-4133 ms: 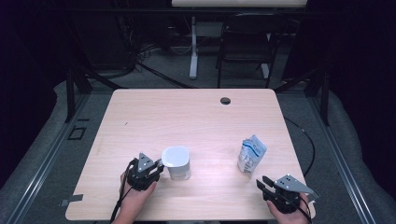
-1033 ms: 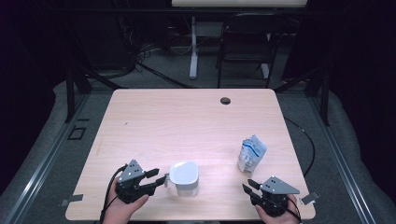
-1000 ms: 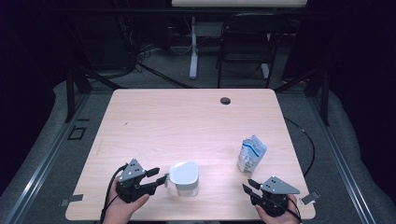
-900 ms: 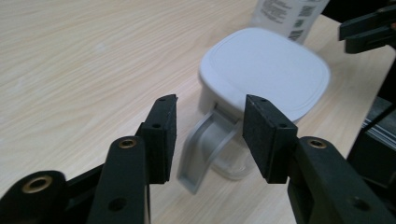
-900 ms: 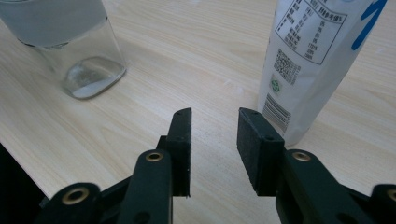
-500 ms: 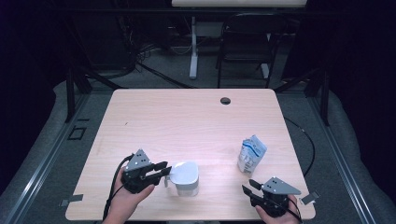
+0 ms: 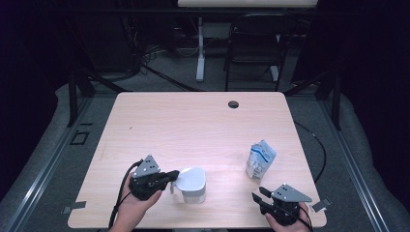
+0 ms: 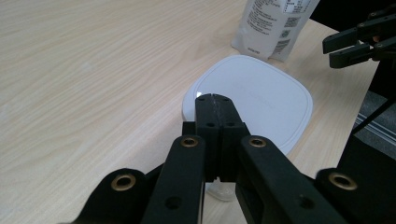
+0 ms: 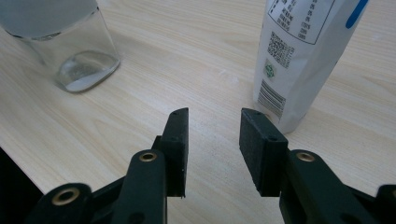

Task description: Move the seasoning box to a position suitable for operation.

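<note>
Left tongs (image 7: 170, 177) pinch the white lid's (image 7: 189, 177) near edge above the jar (image 7: 193, 192); right tongs (image 7: 257, 194) gape empty, pouch (image 7: 260, 159) just ahead

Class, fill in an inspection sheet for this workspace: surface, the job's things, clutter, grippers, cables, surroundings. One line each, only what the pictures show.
Surface: wooden table, round hole near far edge.
Job's things: clear container with white lid; upright white pouch.
Clutter: nothing seen.
Grippers: left gripper shut on the lid's edge; right gripper open, holding nothing, near the pouch.
Cables: one trails from the left gripper.
Surroundings: dark room, chair behind table.
</note>
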A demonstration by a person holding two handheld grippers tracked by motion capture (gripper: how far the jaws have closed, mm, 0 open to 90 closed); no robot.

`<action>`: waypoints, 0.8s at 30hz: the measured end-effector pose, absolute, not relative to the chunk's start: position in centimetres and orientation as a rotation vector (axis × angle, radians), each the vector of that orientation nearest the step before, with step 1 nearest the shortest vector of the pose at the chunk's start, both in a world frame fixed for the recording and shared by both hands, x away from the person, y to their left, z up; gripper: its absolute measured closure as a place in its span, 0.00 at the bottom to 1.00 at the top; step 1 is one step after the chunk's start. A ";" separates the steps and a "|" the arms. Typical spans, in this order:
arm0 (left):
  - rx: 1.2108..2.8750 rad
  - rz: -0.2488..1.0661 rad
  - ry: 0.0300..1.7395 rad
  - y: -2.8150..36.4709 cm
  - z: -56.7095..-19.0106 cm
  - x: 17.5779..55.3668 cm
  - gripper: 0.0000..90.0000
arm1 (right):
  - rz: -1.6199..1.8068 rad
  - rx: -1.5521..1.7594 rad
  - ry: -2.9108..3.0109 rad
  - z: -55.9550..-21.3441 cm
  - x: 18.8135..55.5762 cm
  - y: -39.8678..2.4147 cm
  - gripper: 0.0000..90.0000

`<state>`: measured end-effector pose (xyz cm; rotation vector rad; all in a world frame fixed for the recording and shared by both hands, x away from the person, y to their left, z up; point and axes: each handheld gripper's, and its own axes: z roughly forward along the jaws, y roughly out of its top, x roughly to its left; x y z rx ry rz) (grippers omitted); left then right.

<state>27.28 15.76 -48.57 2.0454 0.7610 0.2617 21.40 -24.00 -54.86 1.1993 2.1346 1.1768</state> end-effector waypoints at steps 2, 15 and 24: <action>2.052 0.262 0.756 15.6 -48.6 27.3 1.00 | 1.174 1.200 2.138 -54.9 21.4 -24.0 0.70; 2.066 0.278 0.749 15.5 -48.6 26.8 1.00 | 1.182 1.211 2.118 -54.9 21.4 -24.3 0.68; 2.056 0.275 0.749 15.6 -48.7 26.7 1.00 | 1.209 1.221 2.125 -54.4 21.6 -24.4 0.67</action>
